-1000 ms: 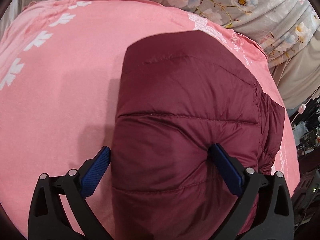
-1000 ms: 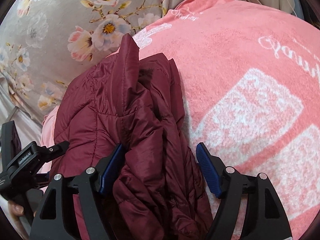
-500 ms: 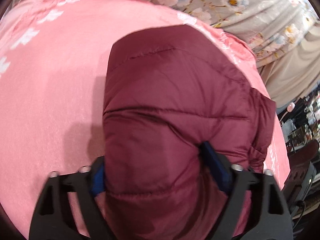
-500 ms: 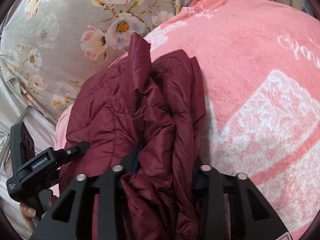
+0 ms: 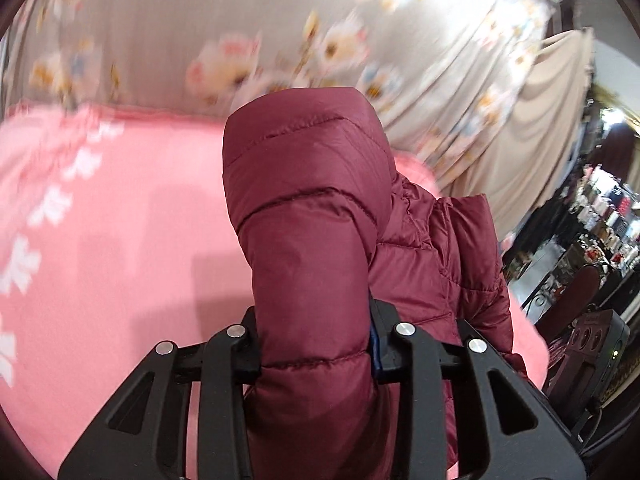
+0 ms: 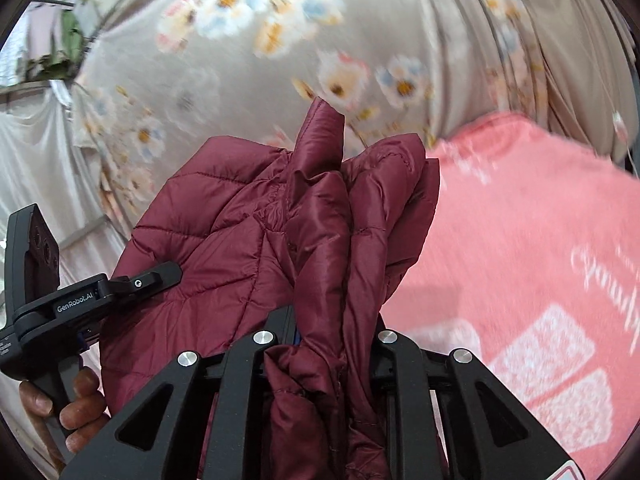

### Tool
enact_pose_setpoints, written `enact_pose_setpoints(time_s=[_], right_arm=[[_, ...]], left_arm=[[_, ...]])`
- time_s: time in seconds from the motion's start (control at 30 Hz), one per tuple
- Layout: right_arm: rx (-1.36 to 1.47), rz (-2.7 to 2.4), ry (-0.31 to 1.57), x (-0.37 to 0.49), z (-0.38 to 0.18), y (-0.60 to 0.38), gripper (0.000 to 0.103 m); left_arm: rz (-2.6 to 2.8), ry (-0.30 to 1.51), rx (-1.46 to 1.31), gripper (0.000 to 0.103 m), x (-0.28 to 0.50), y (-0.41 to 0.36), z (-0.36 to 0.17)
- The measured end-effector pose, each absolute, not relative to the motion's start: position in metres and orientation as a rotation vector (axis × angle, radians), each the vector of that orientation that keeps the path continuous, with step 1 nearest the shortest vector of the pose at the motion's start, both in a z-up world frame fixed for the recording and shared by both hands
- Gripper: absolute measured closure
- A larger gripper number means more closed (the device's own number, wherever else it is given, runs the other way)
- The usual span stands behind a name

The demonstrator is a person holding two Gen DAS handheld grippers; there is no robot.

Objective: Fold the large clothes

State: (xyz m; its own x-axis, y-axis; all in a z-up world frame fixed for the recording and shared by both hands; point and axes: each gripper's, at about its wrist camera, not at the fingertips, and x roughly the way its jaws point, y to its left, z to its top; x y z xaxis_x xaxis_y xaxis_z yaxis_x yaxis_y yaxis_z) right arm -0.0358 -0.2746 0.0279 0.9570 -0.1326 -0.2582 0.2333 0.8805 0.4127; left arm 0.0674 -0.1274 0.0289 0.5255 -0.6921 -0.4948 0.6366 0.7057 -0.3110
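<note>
A maroon quilted puffer jacket (image 5: 312, 216) is bunched up and held off the pink blanket (image 5: 120, 240). My left gripper (image 5: 316, 344) is shut on a thick padded fold of it, which stands up in front of the camera. My right gripper (image 6: 324, 344) is shut on another bunched part of the jacket (image 6: 280, 224), with a thin flap pointing up. The left gripper's body (image 6: 72, 304) and the hand that holds it show at the left of the right wrist view. The fingertips of both grippers are hidden by fabric.
The pink blanket with white print (image 6: 540, 280) covers the bed. A grey floral curtain (image 5: 280, 40) hangs behind it. A plain beige curtain (image 5: 552, 128) and cluttered shelves (image 5: 600, 220) are at the right. A black speaker (image 5: 596, 344) stands beside the bed.
Both grippers closed on the jacket and lifted it off the blanket. The cameras now tilt up toward the curtain, and the jacket hangs bunched between the two grippers.
</note>
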Motion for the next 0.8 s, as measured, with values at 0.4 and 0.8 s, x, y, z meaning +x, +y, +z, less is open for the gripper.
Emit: enact_pose_setpoints(time_s=[0.4, 0.8], right_arm=[[0.284, -0.088, -0.071, -0.036, 0.147, -0.21, 0.085], [0.161, -0.001, -0.198, -0.003, 0.19, -0.159, 0.085]], left_arm=[[-0.814, 0.193, -0.11, 0.07, 0.028, -0.052, 0.155], [-0.766, -0.025, -0.123, 0.07, 0.03, 0.023, 0.199]])
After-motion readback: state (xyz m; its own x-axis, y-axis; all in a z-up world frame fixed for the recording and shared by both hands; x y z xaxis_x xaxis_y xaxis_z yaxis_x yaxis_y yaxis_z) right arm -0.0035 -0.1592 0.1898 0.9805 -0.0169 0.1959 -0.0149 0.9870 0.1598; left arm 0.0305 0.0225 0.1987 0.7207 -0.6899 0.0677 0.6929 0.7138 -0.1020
